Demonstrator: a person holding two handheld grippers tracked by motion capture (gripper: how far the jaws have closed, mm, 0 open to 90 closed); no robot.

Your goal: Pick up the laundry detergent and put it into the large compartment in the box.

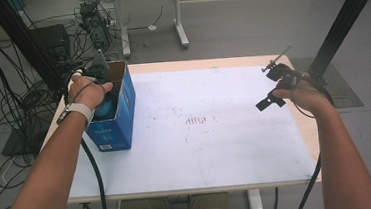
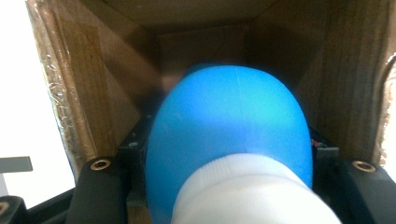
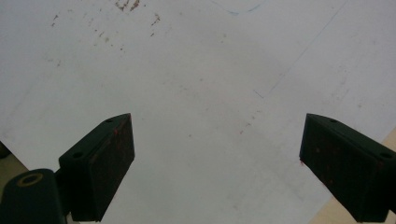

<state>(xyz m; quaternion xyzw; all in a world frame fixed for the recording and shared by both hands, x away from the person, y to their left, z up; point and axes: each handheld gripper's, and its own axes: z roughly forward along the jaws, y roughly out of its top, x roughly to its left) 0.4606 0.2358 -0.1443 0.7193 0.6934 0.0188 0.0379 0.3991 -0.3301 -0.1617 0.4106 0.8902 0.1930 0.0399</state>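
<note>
A blue cardboard box (image 1: 124, 120) stands open at the table's left edge. My left gripper (image 1: 100, 81) reaches down into it from above. In the left gripper view, the left gripper (image 2: 228, 145) is shut on a rounded blue bottle (image 2: 233, 126) with a white cap (image 2: 247, 191), and the box's brown inner walls (image 2: 116, 70) surround it. The bottle (image 1: 105, 110) peeks out inside the box under my hand. My right gripper (image 1: 274, 86) hovers over the right side of the white sheet (image 1: 201, 133), open, its jaws wide apart (image 3: 215, 158) with nothing between them.
The white sheet (image 3: 196, 70) carries faint brown specks near its middle. The table's wooden rim (image 1: 310, 140) runs close under my right hand. Black frame posts (image 1: 347, 16) rise at both back corners, and cables (image 1: 3, 114) lie on the floor at left.
</note>
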